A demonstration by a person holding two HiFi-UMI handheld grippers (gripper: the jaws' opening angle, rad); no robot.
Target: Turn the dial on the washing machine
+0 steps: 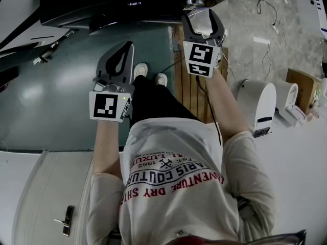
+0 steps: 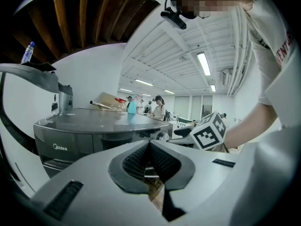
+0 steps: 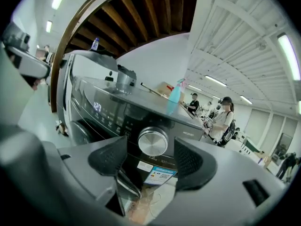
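Dial (image 3: 152, 141) facing right hand-held gripper (image 3: 150, 158), jaws apart, not touching it

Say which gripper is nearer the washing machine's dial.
Right. The right gripper faces the dial, close before it; the left gripper sits farther back, off to its left.

dial (image 3: 152, 141) brushed metal, washer (image 3: 101, 108) front glossy dk plastic.

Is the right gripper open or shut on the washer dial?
Open. The right gripper has its pads apart; the dial shows between them, with neither pad pressing on it.
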